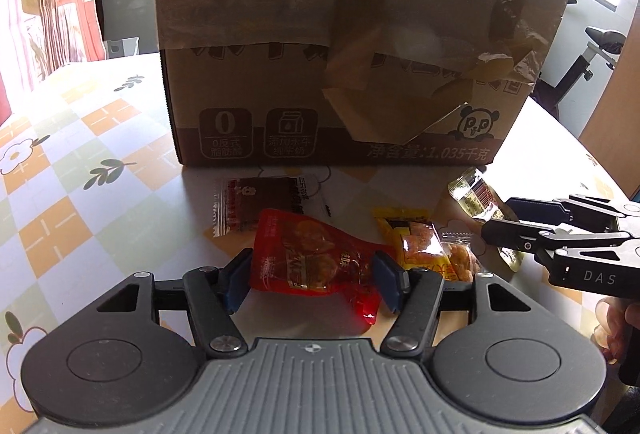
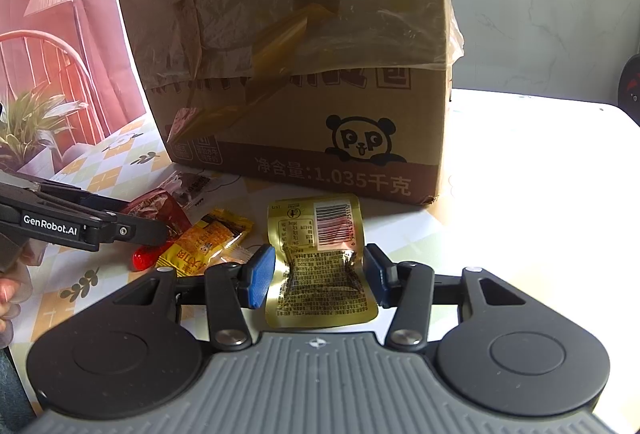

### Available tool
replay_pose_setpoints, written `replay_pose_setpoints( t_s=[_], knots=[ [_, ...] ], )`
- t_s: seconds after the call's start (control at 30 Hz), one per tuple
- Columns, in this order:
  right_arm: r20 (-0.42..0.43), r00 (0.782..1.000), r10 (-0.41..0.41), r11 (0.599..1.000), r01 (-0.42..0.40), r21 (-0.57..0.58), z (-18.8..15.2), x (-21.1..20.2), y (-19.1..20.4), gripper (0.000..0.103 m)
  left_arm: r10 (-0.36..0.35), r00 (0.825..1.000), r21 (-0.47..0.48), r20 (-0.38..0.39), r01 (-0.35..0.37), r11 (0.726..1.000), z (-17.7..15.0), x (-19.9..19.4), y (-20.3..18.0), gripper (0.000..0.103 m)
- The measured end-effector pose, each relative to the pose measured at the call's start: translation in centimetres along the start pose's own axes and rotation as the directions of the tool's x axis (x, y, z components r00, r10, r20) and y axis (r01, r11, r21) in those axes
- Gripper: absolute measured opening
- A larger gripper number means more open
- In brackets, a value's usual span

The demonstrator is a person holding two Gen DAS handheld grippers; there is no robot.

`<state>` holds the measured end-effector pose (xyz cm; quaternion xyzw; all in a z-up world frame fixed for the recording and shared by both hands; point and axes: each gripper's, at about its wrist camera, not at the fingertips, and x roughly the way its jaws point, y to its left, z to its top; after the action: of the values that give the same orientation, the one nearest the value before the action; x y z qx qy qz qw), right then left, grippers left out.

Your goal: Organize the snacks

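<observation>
My left gripper has its blue pads on both sides of a red snack packet and pinches it just above the table. My right gripper has its pads against the sides of a gold snack packet, which is crumpled at the middle. A yellow packet lies between them and also shows in the right wrist view. A dark brown packet lies nearer the box. The cardboard box stands behind them, its flap hanging down over the front.
The table has a checked flower-pattern cloth. The box fills the space behind the packets. A red chair and a potted plant stand beyond the left table edge. An exercise bike stands at far right.
</observation>
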<state>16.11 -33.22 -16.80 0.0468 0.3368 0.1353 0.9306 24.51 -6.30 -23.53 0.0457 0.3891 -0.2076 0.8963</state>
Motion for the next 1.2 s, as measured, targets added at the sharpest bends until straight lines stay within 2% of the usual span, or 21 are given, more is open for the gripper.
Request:
replay_pose_setpoints(
  t_s=[0.03,0.07,0.17,0.2,0.23,0.27,0.3,0.5,0.83,1.07,1.2],
  knots=[
    [0.0,1.0,0.0,1.0,0.0,0.0,0.0,0.0,0.0,0.051,0.012,1.0,0.006,0.002,-0.012,1.0,0.0,0.1,-0.2,0.065],
    [0.0,1.0,0.0,1.0,0.0,-0.001,0.0,0.0,0.0,0.051,0.02,1.0,0.002,0.004,-0.02,1.0,0.1,0.1,-0.3,0.059],
    [0.0,1.0,-0.001,1.0,0.001,-0.003,0.0,0.1,0.0,0.051,-0.015,1.0,-0.017,0.009,0.015,1.0,0.1,-0.1,-0.1,0.052],
    [0.0,1.0,-0.001,1.0,0.001,-0.003,0.0,0.1,0.0,0.051,-0.026,1.0,-0.019,0.013,0.026,0.999,0.1,-0.2,-0.1,0.035],
    [0.0,1.0,-0.001,1.0,0.001,-0.003,0.0,0.1,0.0,0.051,-0.039,0.999,-0.021,0.022,0.04,0.999,0.0,-0.4,-0.1,0.026],
    [-0.001,1.0,-0.001,1.0,0.001,-0.003,0.0,0.1,0.0,0.051,-0.043,0.998,-0.019,0.04,0.044,0.999,0.0,-0.8,-0.3,0.026],
    [-0.001,1.0,-0.002,1.0,0.002,-0.004,0.0,0.1,0.0,0.051,-0.038,0.998,-0.01,0.048,0.039,0.999,0.1,-1.0,-0.5,0.019],
    [-0.001,1.0,0.0,1.0,0.0,-0.004,0.0,0.1,0.0,0.051,-0.05,0.994,-0.008,0.092,0.051,0.999,0.3,-2.1,-0.7,0.018],
    [0.001,1.0,-0.001,1.0,0.001,-0.028,0.0,-0.3,0.7,0.05,-0.003,0.991,-0.047,0.13,0.009,0.999,0.7,-4.3,0.6,0.018],
    [0.091,0.996,0.024,0.999,-0.02,-0.051,1.4,-3.9,1.4,0.05,-0.005,0.976,-0.023,0.217,0.01,1.0,2.1,-7.1,0.6,0.018],
    [0.176,0.983,0.055,0.996,-0.041,-0.082,4.0,-6.7,2.2,0.05,-0.033,0.955,0.001,0.296,0.034,0.999,3.9,-9.3,0.2,0.018]
  ],
)
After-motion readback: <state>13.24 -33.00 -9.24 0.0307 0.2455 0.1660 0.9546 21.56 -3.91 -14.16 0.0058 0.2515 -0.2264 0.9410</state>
